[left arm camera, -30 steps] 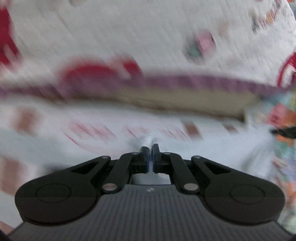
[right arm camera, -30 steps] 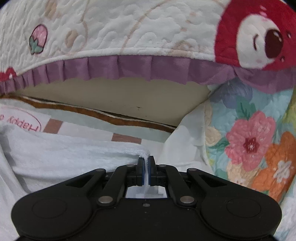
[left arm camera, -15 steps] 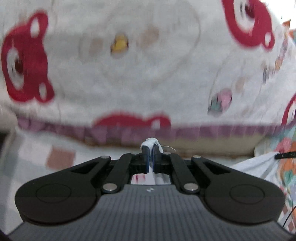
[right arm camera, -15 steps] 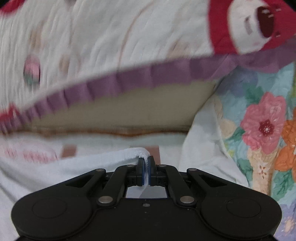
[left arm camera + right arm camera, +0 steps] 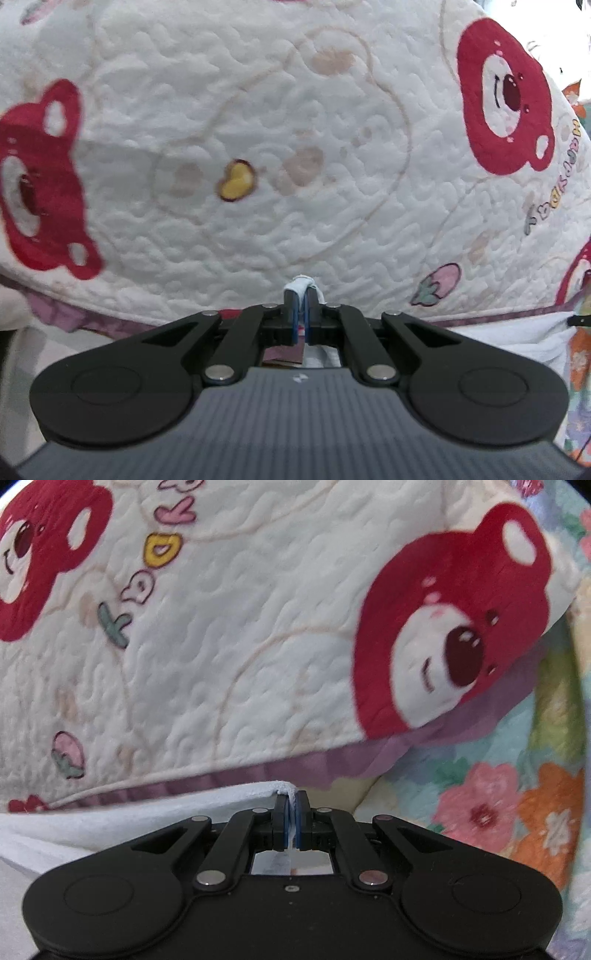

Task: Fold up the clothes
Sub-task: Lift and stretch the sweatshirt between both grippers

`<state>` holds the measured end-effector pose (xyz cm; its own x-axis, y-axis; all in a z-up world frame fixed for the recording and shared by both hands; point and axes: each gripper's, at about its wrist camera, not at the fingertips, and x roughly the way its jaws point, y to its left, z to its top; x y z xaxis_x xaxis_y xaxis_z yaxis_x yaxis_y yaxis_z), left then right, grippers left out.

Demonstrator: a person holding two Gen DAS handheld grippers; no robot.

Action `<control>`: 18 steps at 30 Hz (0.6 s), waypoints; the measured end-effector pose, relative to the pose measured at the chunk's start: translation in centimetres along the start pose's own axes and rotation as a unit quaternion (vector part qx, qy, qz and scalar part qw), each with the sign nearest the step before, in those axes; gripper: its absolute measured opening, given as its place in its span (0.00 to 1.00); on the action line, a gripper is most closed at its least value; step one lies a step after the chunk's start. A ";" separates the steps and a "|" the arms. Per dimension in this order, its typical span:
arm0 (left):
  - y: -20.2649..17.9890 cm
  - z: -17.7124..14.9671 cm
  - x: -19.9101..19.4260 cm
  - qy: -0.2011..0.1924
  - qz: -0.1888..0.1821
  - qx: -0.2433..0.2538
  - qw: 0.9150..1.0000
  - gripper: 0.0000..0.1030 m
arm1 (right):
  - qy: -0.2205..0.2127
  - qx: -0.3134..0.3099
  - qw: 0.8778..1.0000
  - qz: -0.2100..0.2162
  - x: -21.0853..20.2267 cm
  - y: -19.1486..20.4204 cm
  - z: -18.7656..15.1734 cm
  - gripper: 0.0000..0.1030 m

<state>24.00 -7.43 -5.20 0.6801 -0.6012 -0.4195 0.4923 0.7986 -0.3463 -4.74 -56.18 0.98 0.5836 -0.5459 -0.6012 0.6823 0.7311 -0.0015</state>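
Note:
A white terry garment (image 5: 110, 812) hangs between both grippers. My right gripper (image 5: 291, 801) is shut on its hemmed edge, and the cloth stretches away to the left below the jaws. In the left wrist view my left gripper (image 5: 301, 295) is shut on a small pinch of the same white garment (image 5: 301, 282), which pokes out above the fingertips; more of the cloth shows at the right (image 5: 517, 332). Most of the garment is hidden under the gripper bodies.
A cream quilted cover with red bears (image 5: 295, 129) and a purple ruffle (image 5: 295, 771) fills the background of both views. A floral quilt (image 5: 517, 812) lies at the right. A checked sheet (image 5: 22, 369) shows at the lower left.
Both grippers have risen with the garment still pinched. The purple ruffle and the beige gap under it have dropped in both views, and the bear cover now fills them.

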 end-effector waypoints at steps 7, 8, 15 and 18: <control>-0.6 -5.9 8.3 0.137 0.042 0.019 0.990 0.02 | 0.023 -0.036 0.998 -0.048 4.2 -1.1 -2.1 0.03; -0.6 -6.8 9.4 0.155 0.051 0.030 0.986 0.02 | 0.046 -0.036 0.997 -0.046 5.9 -1.4 -3.1 0.03; 0.7 -6.6 12.5 0.169 0.060 0.015 0.984 0.02 | 0.114 -0.010 0.992 -0.047 13.7 -3.1 -6.7 0.03; 1.3 -6.3 13.8 0.170 0.059 -0.002 0.984 0.02 | 0.109 0.030 0.993 -0.031 15.1 -4.6 -6.3 0.08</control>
<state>30.59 -14.85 -16.74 0.5102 -0.4804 -0.7134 0.4186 0.8633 -0.2819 -1.82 -65.21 -13.12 0.4343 -0.4835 -0.7600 0.7428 0.6695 -0.0015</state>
